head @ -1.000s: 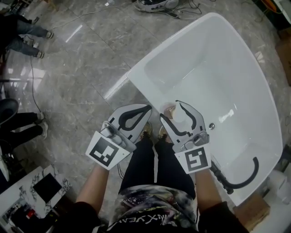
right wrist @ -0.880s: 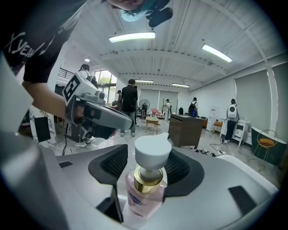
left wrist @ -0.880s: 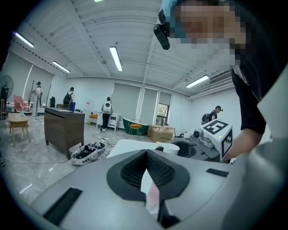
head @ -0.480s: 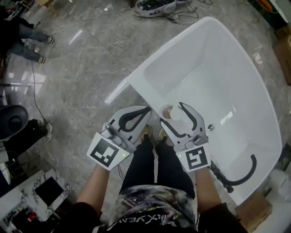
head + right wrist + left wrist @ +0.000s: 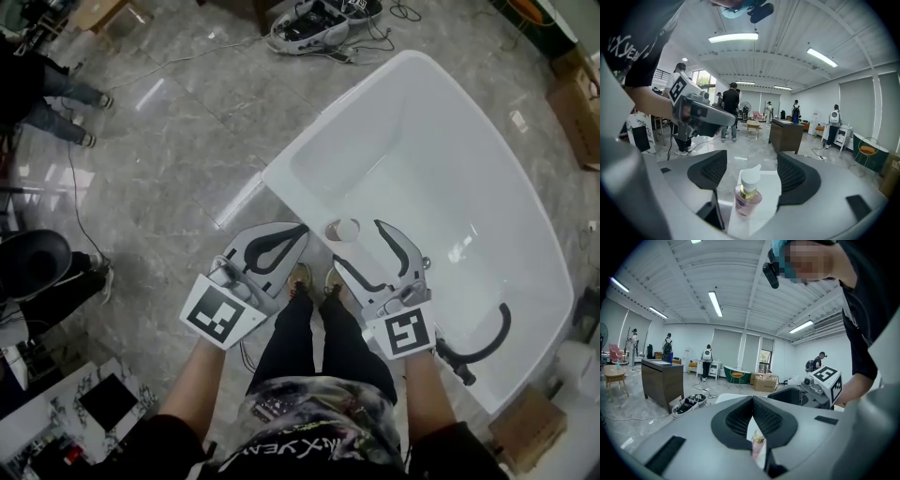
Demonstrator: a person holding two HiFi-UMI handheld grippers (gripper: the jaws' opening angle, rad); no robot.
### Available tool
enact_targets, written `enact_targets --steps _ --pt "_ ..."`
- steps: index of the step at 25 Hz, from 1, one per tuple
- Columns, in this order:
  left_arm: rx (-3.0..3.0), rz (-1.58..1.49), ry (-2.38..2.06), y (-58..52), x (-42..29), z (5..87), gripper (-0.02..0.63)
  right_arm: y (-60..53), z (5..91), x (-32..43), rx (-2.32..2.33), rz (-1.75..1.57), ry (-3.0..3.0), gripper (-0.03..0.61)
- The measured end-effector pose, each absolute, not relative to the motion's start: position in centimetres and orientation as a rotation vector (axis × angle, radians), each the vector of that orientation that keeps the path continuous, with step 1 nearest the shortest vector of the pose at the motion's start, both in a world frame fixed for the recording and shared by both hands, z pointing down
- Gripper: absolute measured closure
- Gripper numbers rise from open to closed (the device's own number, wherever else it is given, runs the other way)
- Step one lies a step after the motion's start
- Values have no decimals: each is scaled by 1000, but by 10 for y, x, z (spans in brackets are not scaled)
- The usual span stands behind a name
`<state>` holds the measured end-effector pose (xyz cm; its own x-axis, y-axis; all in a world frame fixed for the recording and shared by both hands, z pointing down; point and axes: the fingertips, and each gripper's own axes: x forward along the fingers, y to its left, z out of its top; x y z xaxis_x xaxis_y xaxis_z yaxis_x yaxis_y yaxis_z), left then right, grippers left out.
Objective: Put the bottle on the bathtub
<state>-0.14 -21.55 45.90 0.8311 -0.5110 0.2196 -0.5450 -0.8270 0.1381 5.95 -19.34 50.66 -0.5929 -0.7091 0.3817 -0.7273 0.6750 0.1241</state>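
Observation:
A small pink pump bottle (image 5: 343, 230) with a white cap stands upright on the near rim of the white bathtub (image 5: 281, 176). My right gripper (image 5: 357, 242) is open just behind it, and the bottle sits a little beyond its left fingertip. In the right gripper view the bottle (image 5: 747, 197) stands free on the white rim (image 5: 766, 185), ahead of the spread jaws of the right gripper (image 5: 752, 171). My left gripper (image 5: 302, 229) is shut on nothing, over the floor left of the tub. Through the left gripper (image 5: 753, 397) the bottle (image 5: 758, 442) shows partly.
A black curved hose (image 5: 480, 342) lies in the tub at the right, near a small metal knob (image 5: 427, 264). My own legs and shoes (image 5: 314, 279) stand against the tub. Gear with cables (image 5: 314, 21) lies on the marble floor beyond; people's legs (image 5: 56, 82) at left.
The right gripper has drawn back and to the right, so the bottle no longer sits between its jaws. The bottle stays on the rim. The left gripper has barely moved.

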Motion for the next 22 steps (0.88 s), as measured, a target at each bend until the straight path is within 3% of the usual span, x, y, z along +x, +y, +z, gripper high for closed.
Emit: enact_targets --steps 22 --pt "2916 271 -765 -178 18 298 600 -156 302 62 1224 -83 -2595 243"
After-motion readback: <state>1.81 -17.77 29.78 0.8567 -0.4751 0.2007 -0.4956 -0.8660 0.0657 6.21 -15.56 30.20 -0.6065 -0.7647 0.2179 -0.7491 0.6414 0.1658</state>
